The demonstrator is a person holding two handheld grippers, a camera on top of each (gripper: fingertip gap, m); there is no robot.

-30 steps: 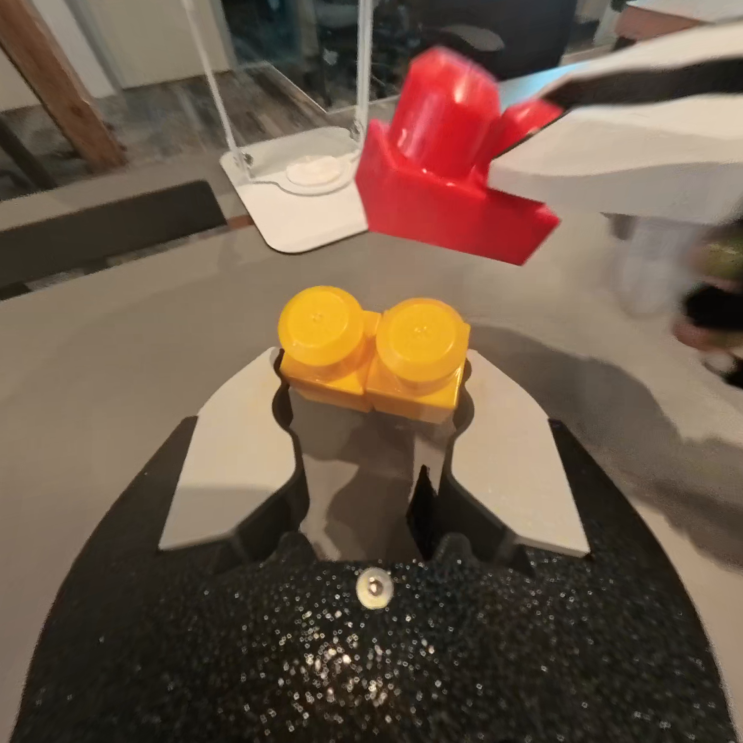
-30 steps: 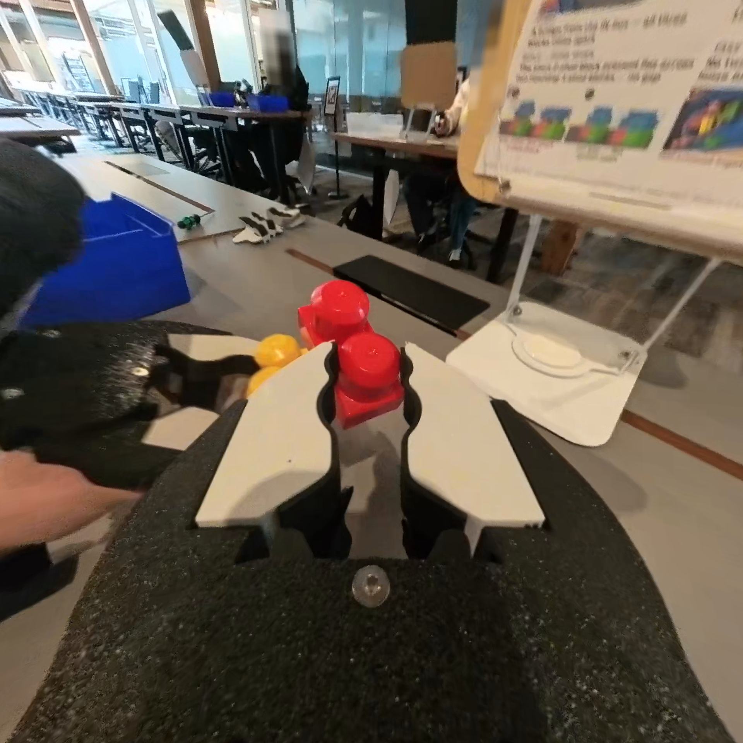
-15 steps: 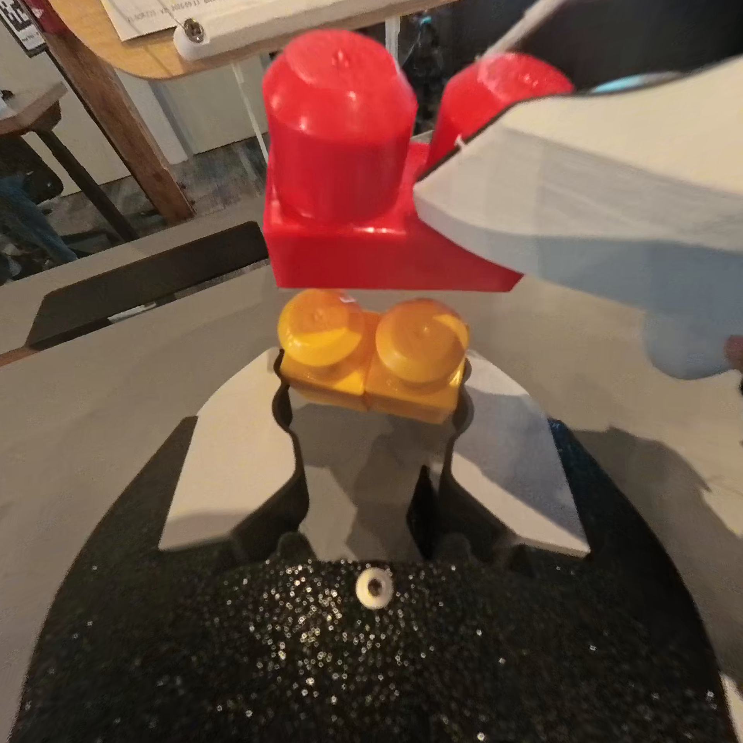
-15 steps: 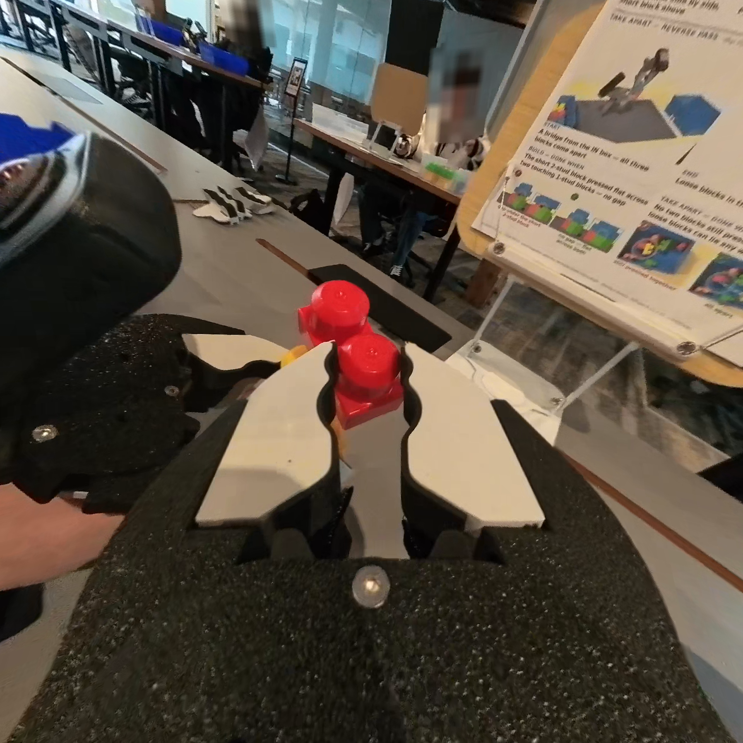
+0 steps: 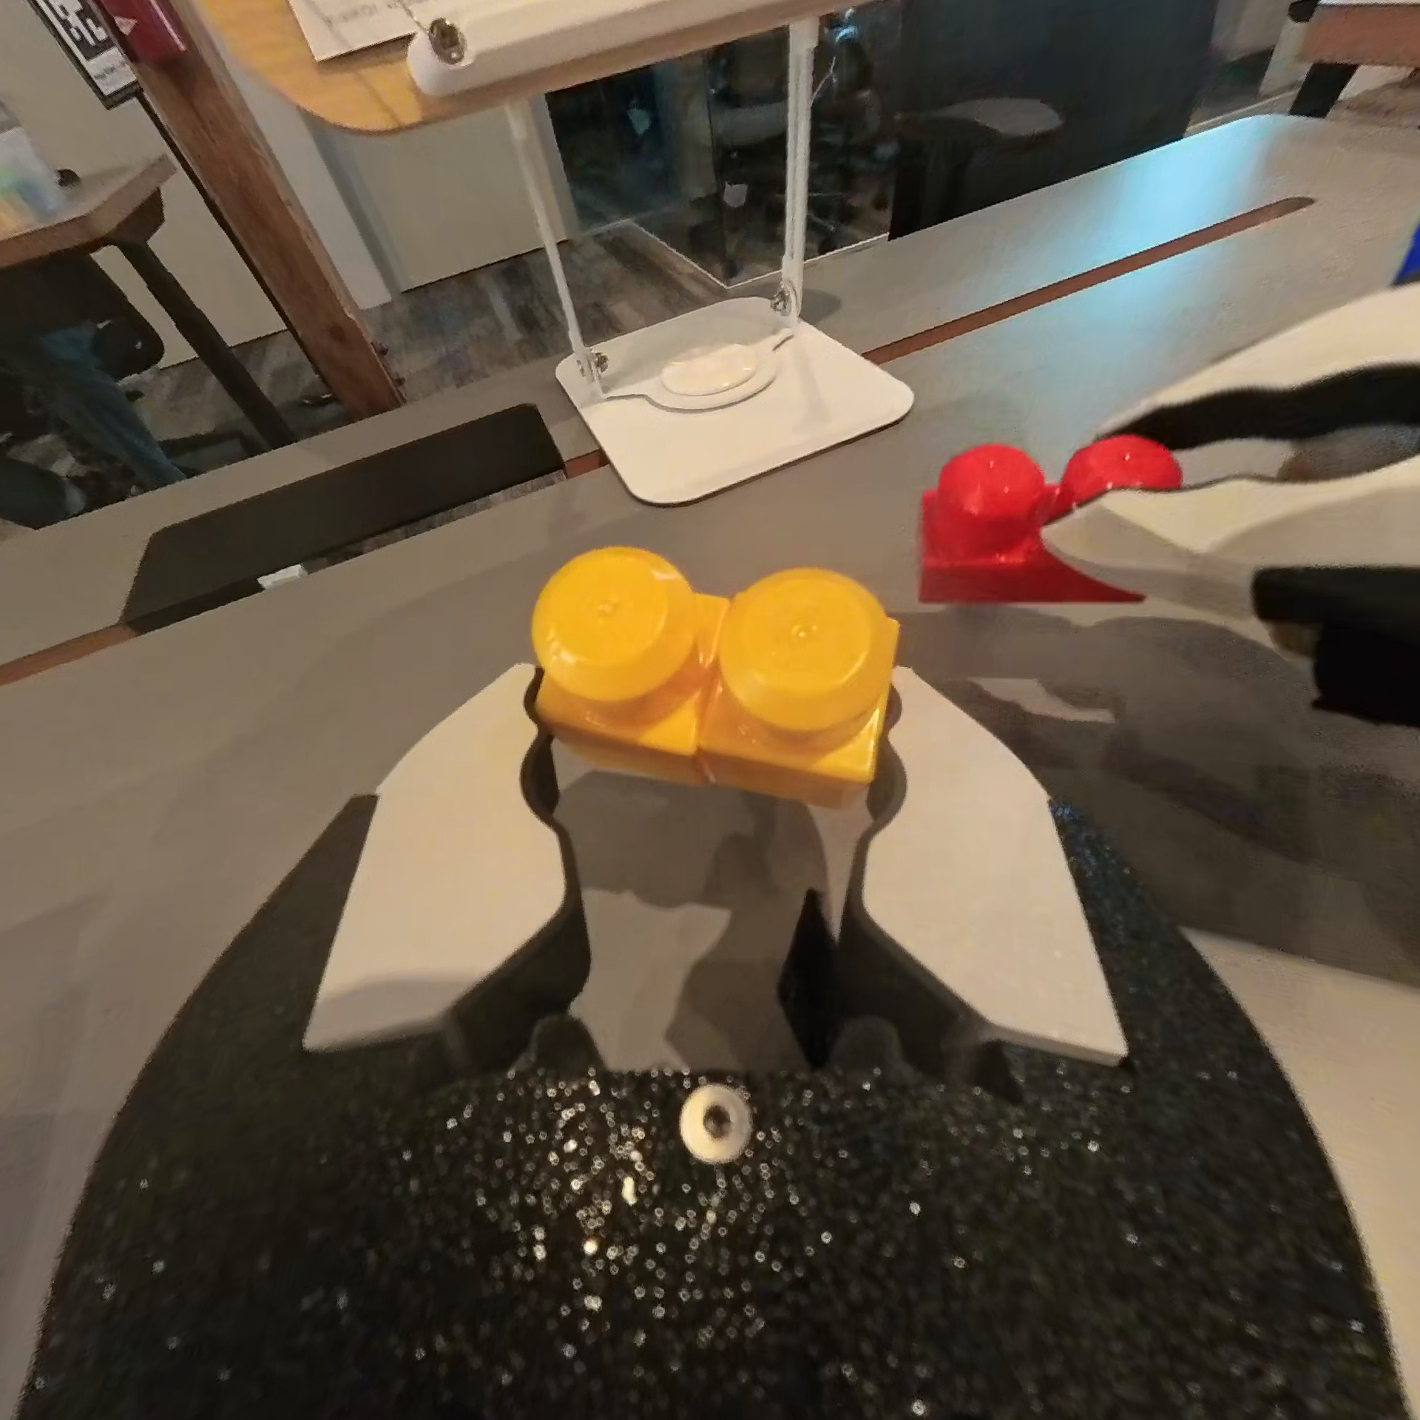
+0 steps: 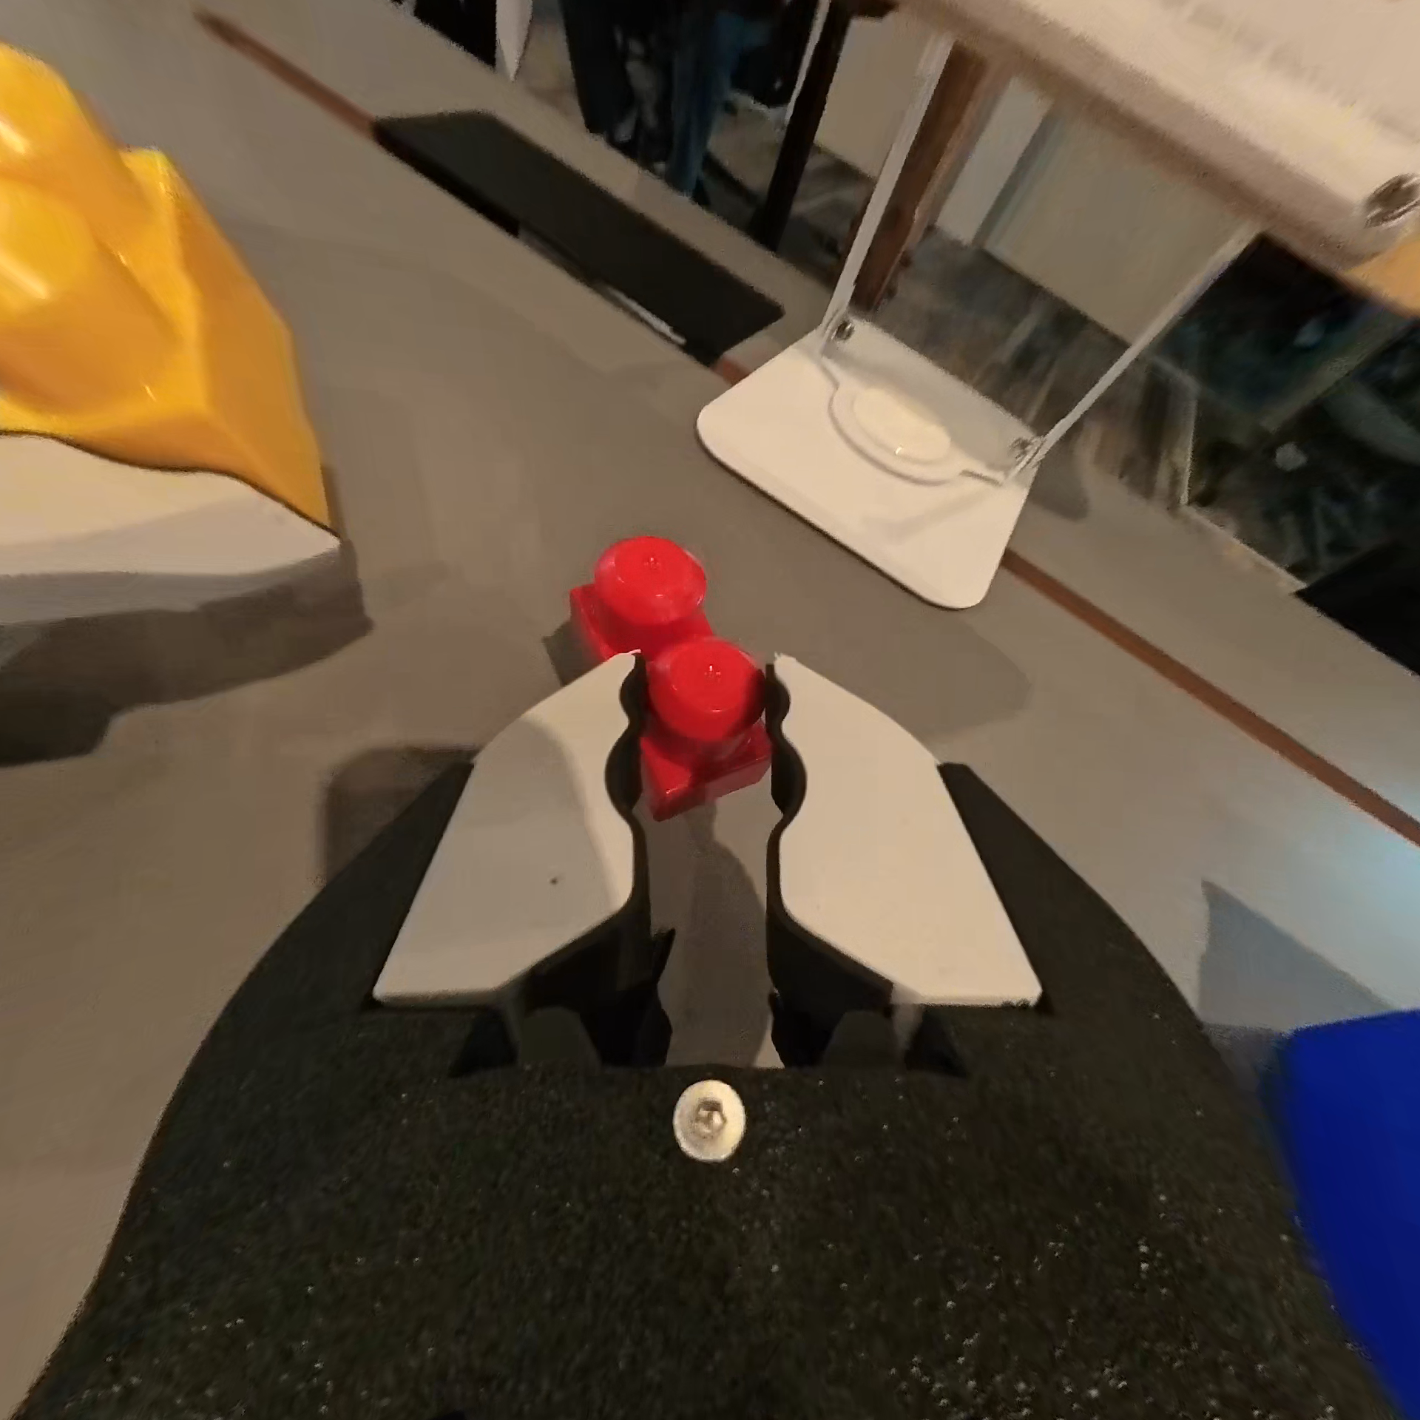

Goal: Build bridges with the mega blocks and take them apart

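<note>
Right claw [image 6: 703, 684] we see has dropped from above the yellow blocks [image 5: 714, 676] to the table [image 5: 230, 768], clamping the red block [image 6: 676, 691] off to their right; left claw [image 5: 711, 722] still pinches the yellow pair.

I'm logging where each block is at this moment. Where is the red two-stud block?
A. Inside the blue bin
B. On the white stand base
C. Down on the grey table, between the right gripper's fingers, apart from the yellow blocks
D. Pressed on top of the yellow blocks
C: the red two-stud block sits on the grey table between the right gripper fingers, well clear of the yellow blocks in the left gripper.
</note>
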